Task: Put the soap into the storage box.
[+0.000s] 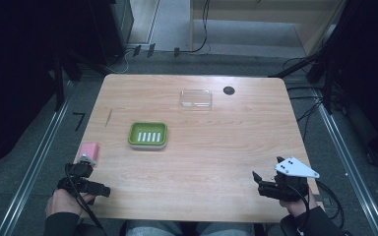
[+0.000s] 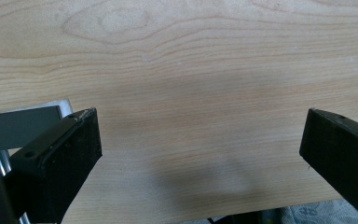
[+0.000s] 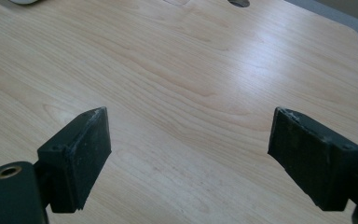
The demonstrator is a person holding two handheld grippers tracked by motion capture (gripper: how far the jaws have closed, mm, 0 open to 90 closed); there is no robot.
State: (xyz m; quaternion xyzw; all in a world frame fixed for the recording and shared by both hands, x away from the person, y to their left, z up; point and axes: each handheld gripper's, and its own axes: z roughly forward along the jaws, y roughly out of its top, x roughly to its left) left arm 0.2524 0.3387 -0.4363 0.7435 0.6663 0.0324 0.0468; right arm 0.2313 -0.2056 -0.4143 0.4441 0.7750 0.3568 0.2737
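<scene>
L claw [image 1: 91, 189] lower left of the high view, jaws wide, nothing btwn them; pink block [image 1: 89, 152] just above it at table [image 1: 216, 147] edge. R claw [image 1: 266, 184] lower right, also wide, empty. Green dish [image 1: 148, 135] left of centre.

Two black grippers are seen, the left gripper [image 1: 86, 183] and the right gripper [image 1: 266, 184]. A grey three-cornered plate [image 1: 296, 167] with small dark holes is fixed on the right one. Black cables [image 1: 86, 206] are trailed from both. The jaws are flat black blocks with worn edges. Dark sleeves [image 1: 61, 225] are worn.
</scene>
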